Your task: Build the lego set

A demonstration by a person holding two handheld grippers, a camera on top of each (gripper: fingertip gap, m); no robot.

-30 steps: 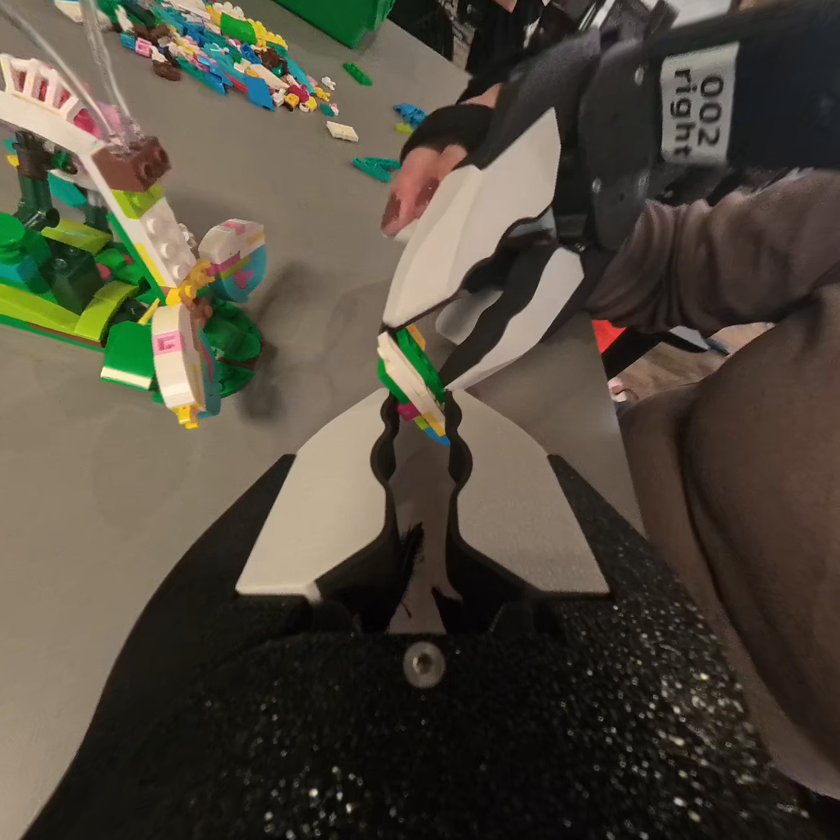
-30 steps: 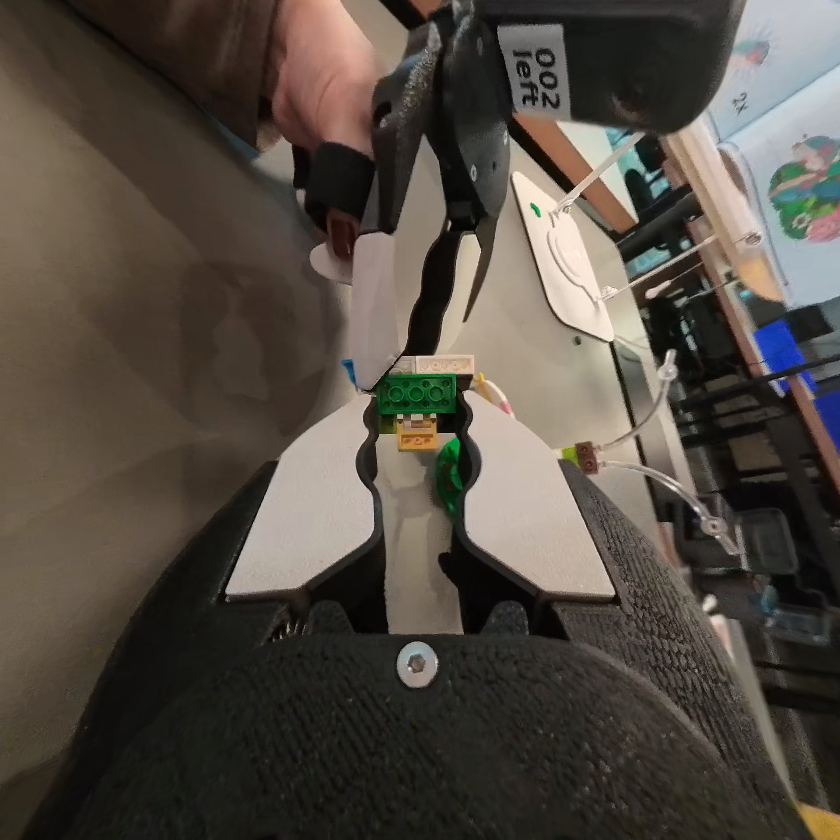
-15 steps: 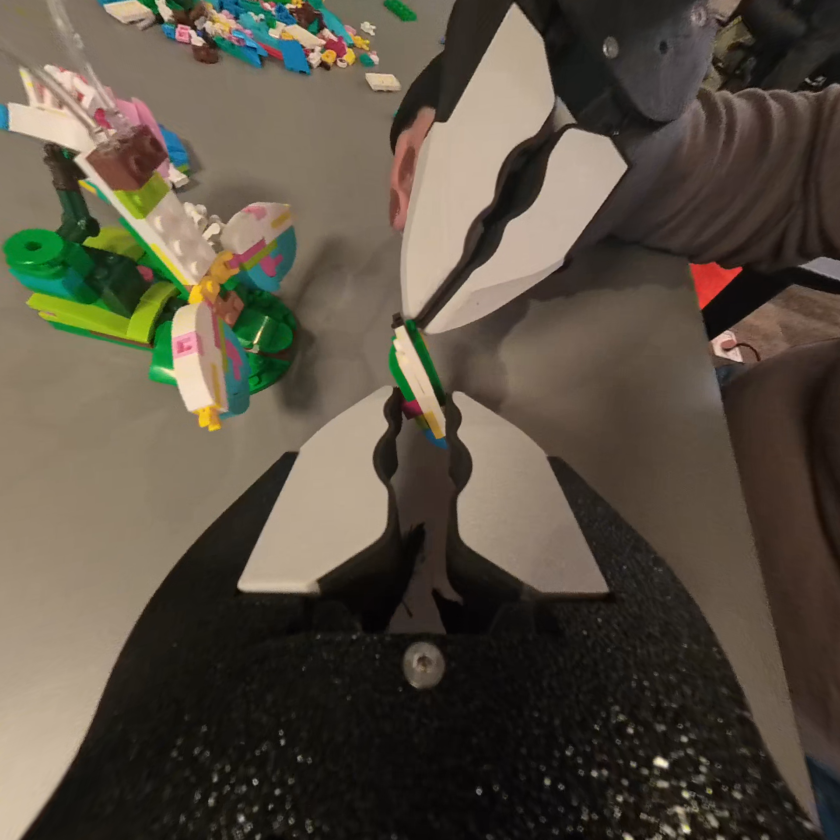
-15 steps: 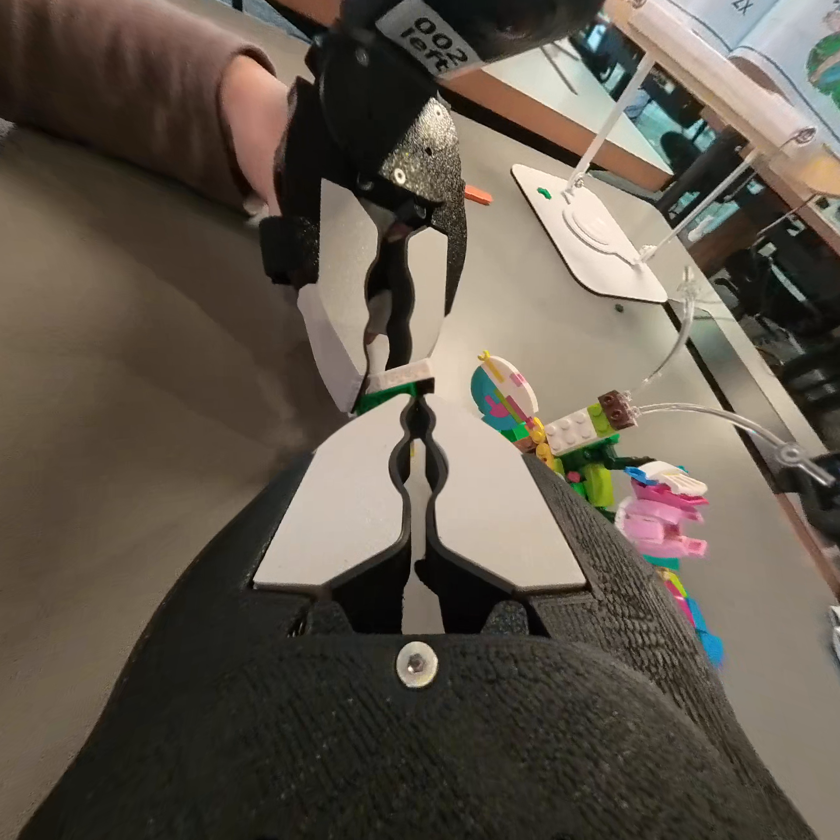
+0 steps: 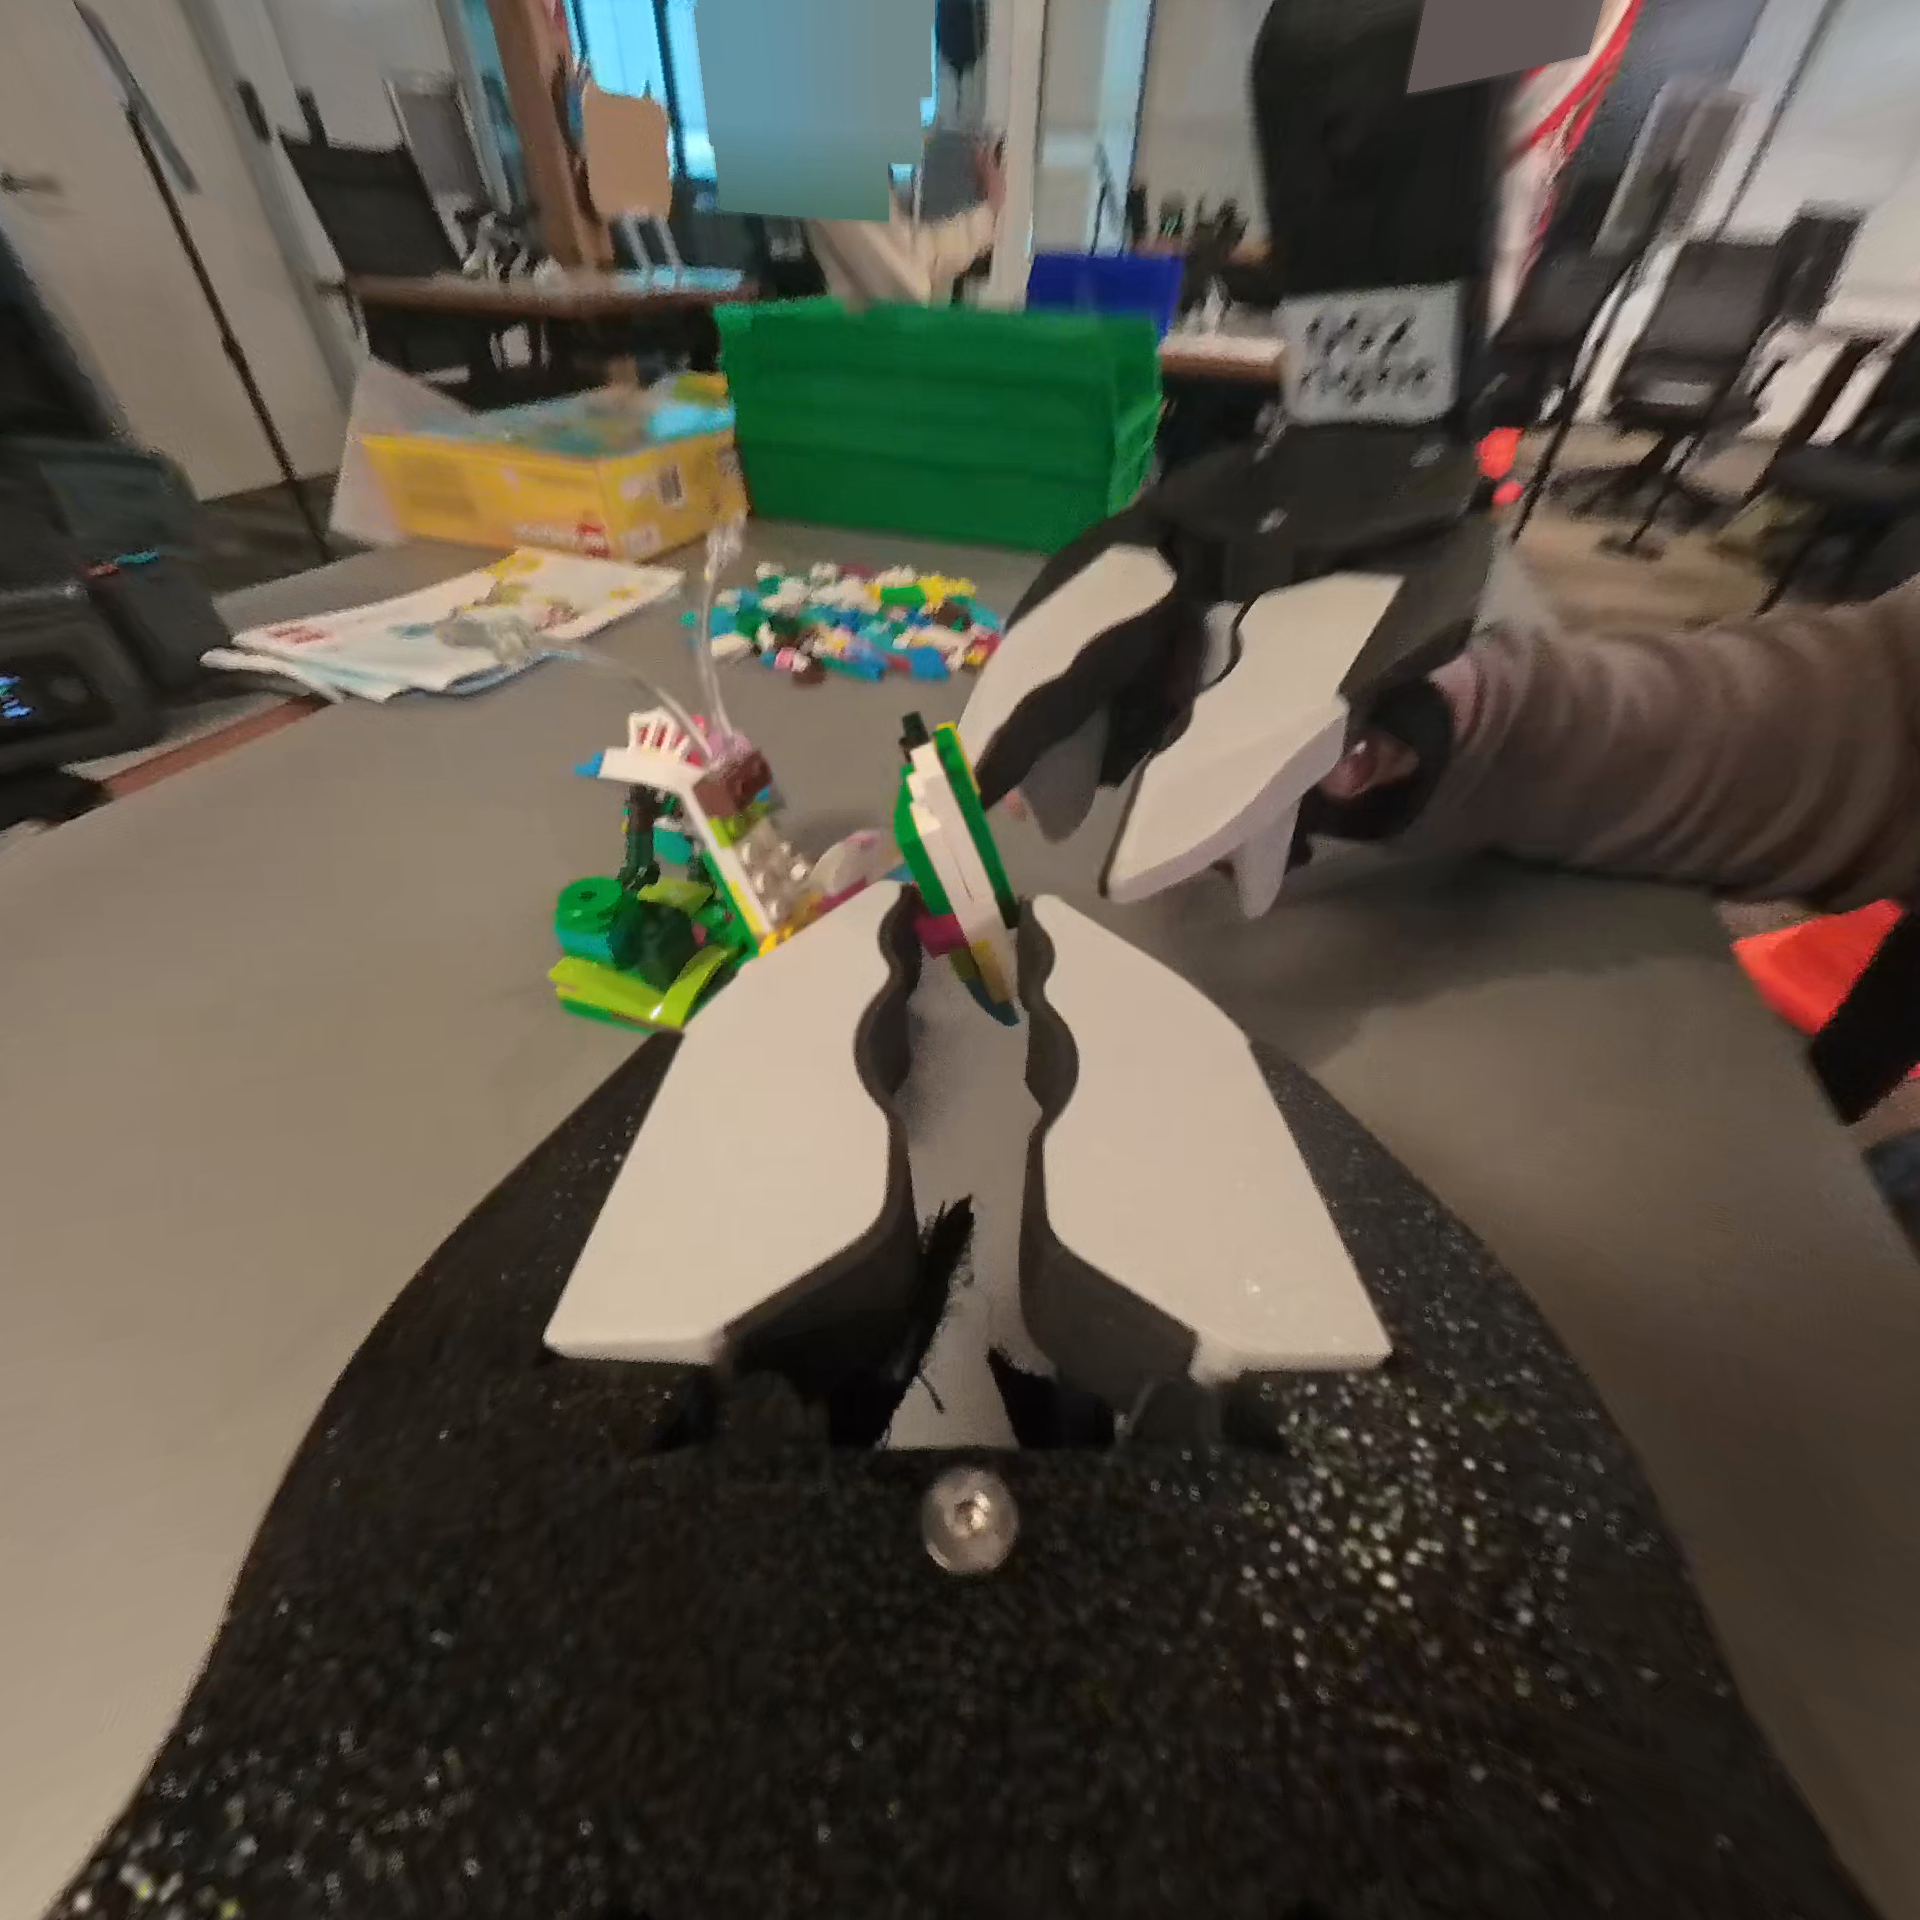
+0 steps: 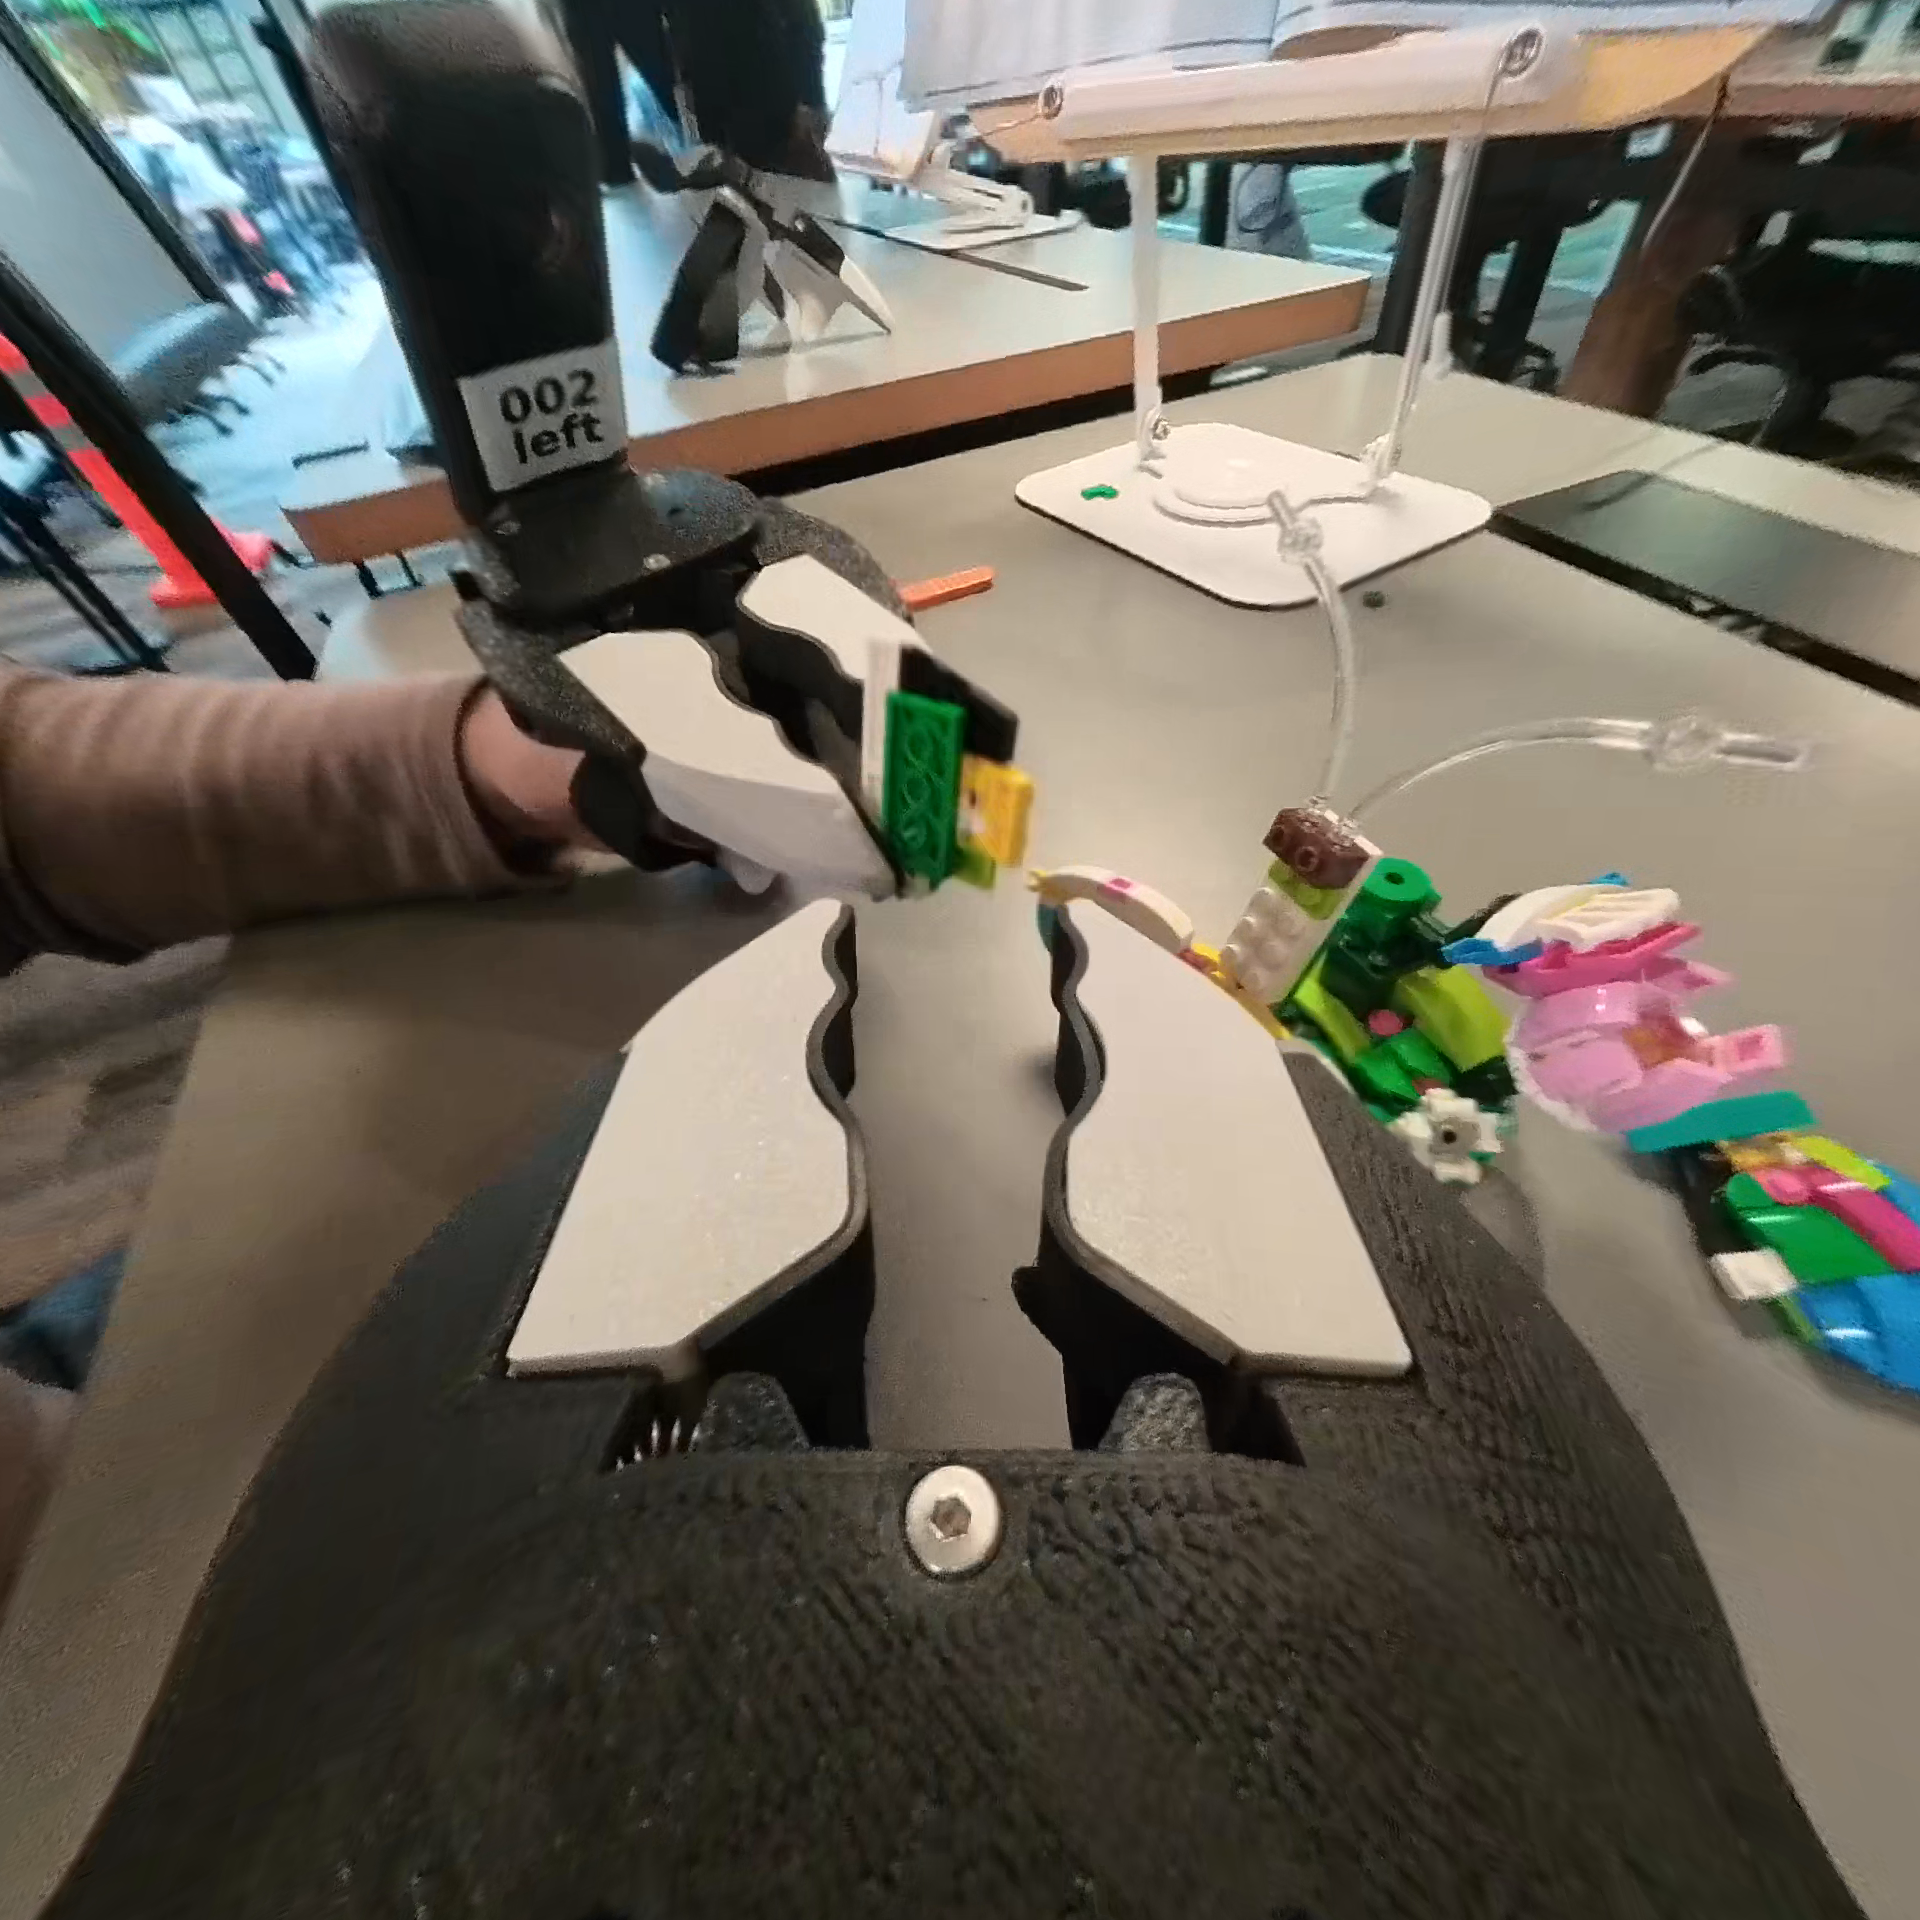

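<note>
My left gripper is shut on a small flat lego assembly of green and white plates with pink, yellow and blue bits, held upright above the grey table. In the right wrist view the left gripper holds the same assembly. My right gripper is open and empty, just below and apart from the assembly. It also shows in the left wrist view, to the right of the assembly. The main lego build stands on the table behind and to the left; in the right wrist view it is to the right.
A pile of loose bricks, a green bin, a yellow box and a booklet lie at the back. A pink lego figure and a white stand base with clear stalks are at the right.
My right gripper, closed at the assembly before, has opened and drawn back from it. The left gripper has kept its hold, and both views have tilted up toward the room.
</note>
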